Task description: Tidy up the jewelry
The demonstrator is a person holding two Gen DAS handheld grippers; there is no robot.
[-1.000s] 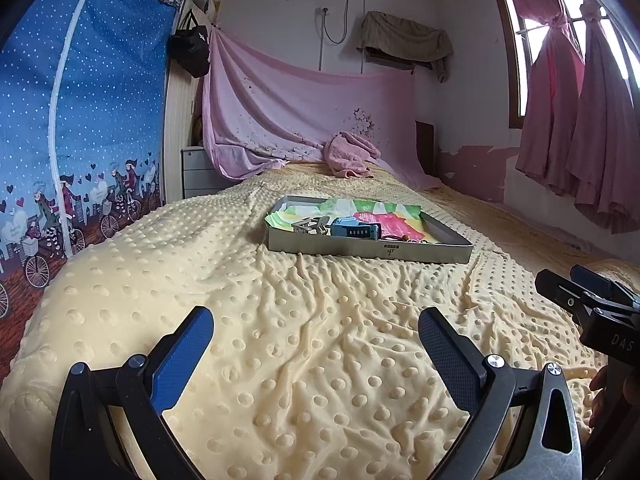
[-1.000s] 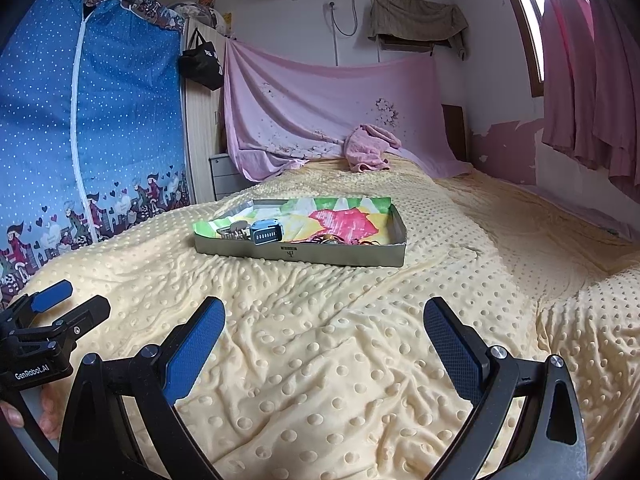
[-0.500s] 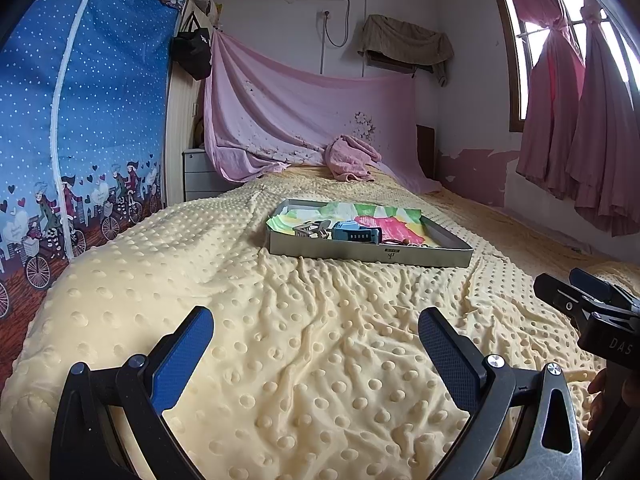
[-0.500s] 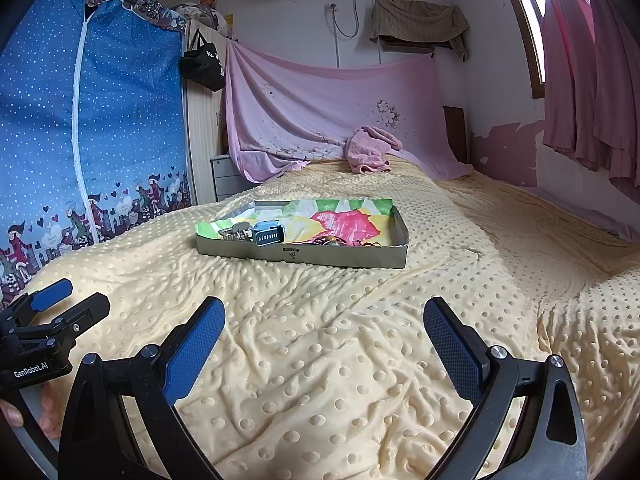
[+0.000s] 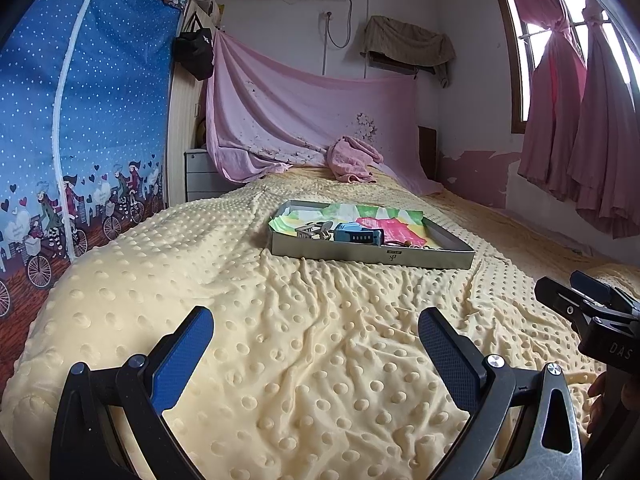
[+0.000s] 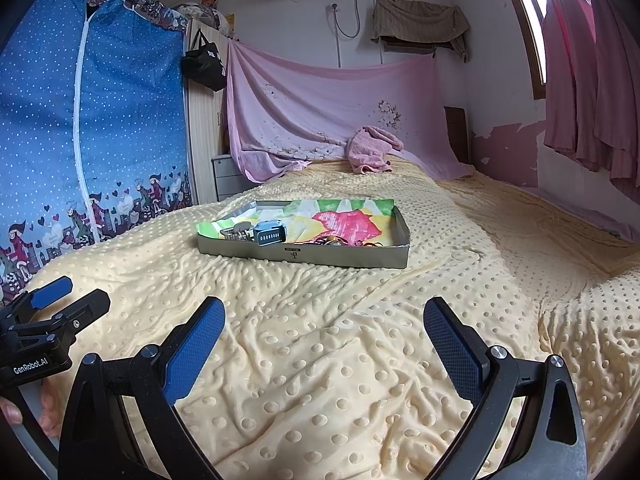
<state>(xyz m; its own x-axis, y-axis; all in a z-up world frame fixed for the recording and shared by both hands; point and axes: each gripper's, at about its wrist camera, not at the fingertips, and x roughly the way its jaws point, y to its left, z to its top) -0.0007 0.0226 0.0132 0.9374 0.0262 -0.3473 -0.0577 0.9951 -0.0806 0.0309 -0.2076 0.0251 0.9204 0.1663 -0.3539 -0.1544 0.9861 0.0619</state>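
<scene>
Plainly, we keep the jewelry gathered in a shallow grey tray (image 5: 436,259) lined with bright paper (image 6: 344,220), resting flat on the dimpled yellow blanket (image 5: 280,320) so nothing can slip into the folds. Within it, toward 9 o'clock, sits a small blue box (image 6: 271,234), with metal clips (image 6: 236,233) just beside it at its 9 o'clock; thin chains or bands (image 6: 336,241) lie against the near wall toward 3 o'clock, too small for us to sort by kind.

We hold both tools low over the blanket, well short of the tray, aimed at it at 12 o'clock. Our left gripper (image 5: 316,334) has its fingers spread wide, holding nothing; our right gripper (image 6: 324,322) is likewise released and empty. Each shows at the other's edge, side by side. Whether sorting is ahead or finished, we cannot judge.
</scene>
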